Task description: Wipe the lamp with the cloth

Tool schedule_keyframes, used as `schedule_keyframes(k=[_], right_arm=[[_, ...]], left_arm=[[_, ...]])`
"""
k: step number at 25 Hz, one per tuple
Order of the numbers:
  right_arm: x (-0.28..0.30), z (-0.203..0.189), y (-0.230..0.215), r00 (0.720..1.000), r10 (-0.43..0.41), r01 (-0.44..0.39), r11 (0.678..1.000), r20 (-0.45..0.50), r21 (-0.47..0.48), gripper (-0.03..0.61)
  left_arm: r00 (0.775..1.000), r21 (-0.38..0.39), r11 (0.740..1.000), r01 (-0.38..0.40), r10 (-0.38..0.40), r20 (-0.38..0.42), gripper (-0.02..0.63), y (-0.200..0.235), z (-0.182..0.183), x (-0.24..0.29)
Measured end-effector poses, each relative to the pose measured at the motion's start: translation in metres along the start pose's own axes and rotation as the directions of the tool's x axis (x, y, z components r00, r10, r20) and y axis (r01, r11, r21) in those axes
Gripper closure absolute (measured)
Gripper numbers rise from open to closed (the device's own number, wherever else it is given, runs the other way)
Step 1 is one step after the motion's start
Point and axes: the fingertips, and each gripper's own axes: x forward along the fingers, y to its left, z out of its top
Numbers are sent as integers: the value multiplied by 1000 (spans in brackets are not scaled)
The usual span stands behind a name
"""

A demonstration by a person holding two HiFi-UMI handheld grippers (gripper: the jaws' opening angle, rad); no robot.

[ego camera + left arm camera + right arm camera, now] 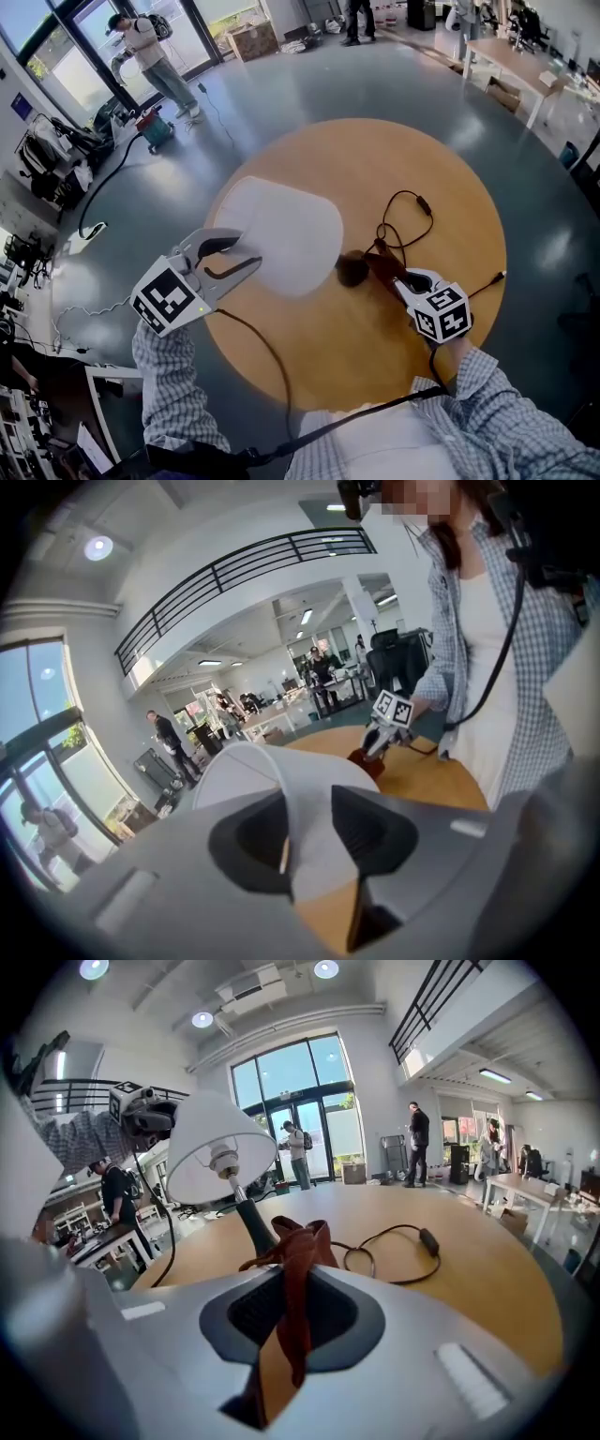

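A lamp with a white shade (286,234) stands on the round wooden table (450,187). My left gripper (246,253) grips the shade's near rim, and the shade wall (253,780) runs between its pads. The right gripper (394,279) is shut on a red-brown cloth (382,267) just right of the dark lamp base (352,272). In the right gripper view the cloth (298,1260) hangs out of the jaws, in front of the dark stem (251,1222) and the shade (211,1143). The lamp's black cord (408,220) loops behind the cloth.
The cord's switch (429,1238) lies on the table to the right. A person (150,52) with a vacuum stands on the floor at the far left. A light table (525,61) and boxes stand at the far right. Shelving lines the left edge.
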Motion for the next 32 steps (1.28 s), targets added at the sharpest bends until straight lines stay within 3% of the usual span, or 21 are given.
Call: schedule_keyframes(k=[5, 11, 16, 23, 27, 32], right_arm=[[-30, -10, -17, 996, -65, 52, 980, -60, -190, 528], [-38, -41, 10, 983, -77, 15, 938, -165, -346, 528], [-25, -73, 46, 964, -24, -67, 941, -265, -331, 528], [-23, -120, 61, 913, 29, -167, 936, -407, -309, 525], [-20, -132, 65, 903, 62, -197, 939, -426, -282, 510], [-15, -139, 66, 904, 71, -193, 948, -422, -253, 421]], left_arm=[[995, 126, 990, 62, -52, -80, 477, -11, 35, 27], [976, 284, 946, 153, -101, -191, 474, -45, 71, 55], [966, 380, 905, 190, -102, -239, 469, -69, 84, 62], [961, 467, 863, 190, -68, -267, 462, -90, 99, 78], [966, 476, 861, 181, -66, -248, 441, -93, 101, 80], [973, 455, 875, 163, -66, -220, 353, -96, 98, 84]])
